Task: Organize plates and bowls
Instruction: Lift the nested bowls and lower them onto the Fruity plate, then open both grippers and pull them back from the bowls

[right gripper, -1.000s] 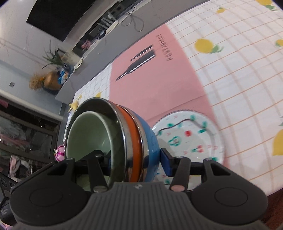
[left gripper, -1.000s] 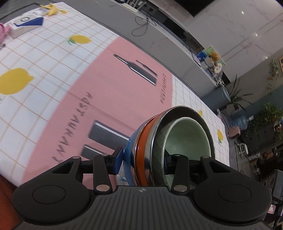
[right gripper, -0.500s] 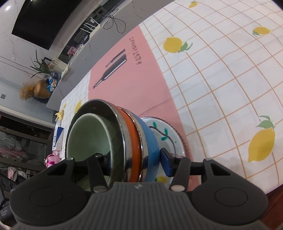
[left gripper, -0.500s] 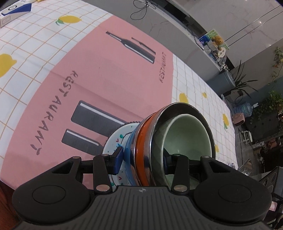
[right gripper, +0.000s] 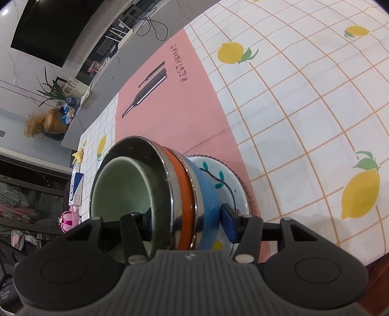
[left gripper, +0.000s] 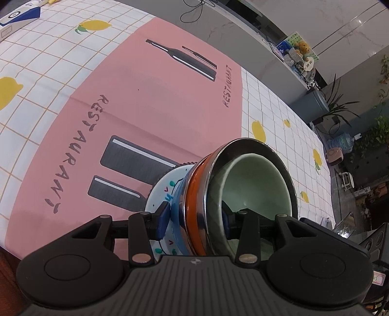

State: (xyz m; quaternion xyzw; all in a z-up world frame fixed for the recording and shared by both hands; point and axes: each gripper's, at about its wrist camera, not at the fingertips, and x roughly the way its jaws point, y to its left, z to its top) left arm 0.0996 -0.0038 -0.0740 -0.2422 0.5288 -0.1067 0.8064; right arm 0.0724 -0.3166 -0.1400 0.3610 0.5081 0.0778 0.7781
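Note:
A nested stack of bowls (left gripper: 204, 194), blue outside, then orange, steel and a pale green one inside, sits on a white painted plate (left gripper: 165, 187) on the pink placemat (left gripper: 136, 104). My left gripper (left gripper: 194, 218) is shut on the stack's rim from one side. My right gripper (right gripper: 187, 223) is shut on the same stack (right gripper: 184, 192) from the other side, with the plate (right gripper: 228, 177) under it. One finger of each gripper is inside the green bowl, the other outside the blue bowl.
The lemon-print tablecloth (right gripper: 304, 109) covers the table around the placemat. A blue and white box (left gripper: 19, 19) lies at the far left corner. A pink toy (right gripper: 69, 218) sits beyond the table edge. A grey counter (left gripper: 243, 31) runs behind the table.
Both grippers have carried the bowl stack over and down onto the painted plate. The plate has come under the stack in both views.

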